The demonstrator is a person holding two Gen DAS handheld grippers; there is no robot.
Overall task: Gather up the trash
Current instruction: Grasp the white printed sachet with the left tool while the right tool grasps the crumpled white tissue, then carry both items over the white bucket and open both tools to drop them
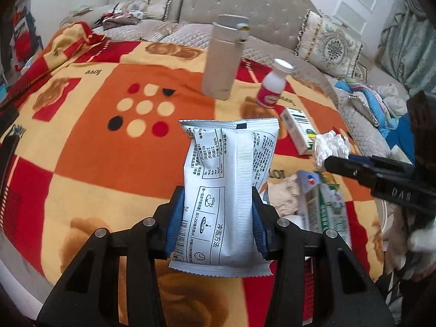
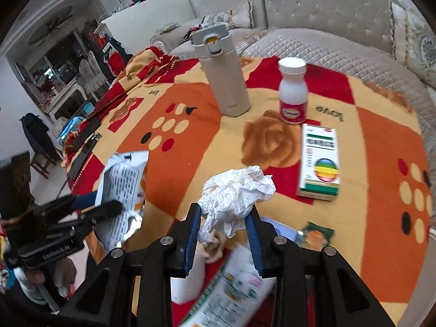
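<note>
— Sofas are wrapping round the back of the room, and that orange, red and cream blanket (image 1: pixel 90 169) is covering the whole surface. What is the left gripper (image 1: pixel 218 215) doing?

— It is clenching a white snack packet (image 1: pixel 226 179), blue pads pressing on both sides, at the lower centre of the left wrist view. The packet is standing upright between the fingers, clear of the blanket.

— And the right gripper (image 2: pixel 223 234)?

— It is pinching a crumpled white tissue (image 2: pixel 237 193) at the lower centre of its own view. In the left view the same tissue is showing at the right edge, at the tip of black fingers.

— What is sitting behind them?

— A beige flask (image 2: pixel 223 73) is standing upright at upper centre, a small white bottle with a pink label (image 2: pixel 293 90) just right of it, and a white medicine box (image 2: pixel 320 163) is lying flat nearer, at the right. Below the grippers some printed cartons and wrappers (image 2: pixel 231 288) are lying in a heap; I cannot tell what holds them.
</note>
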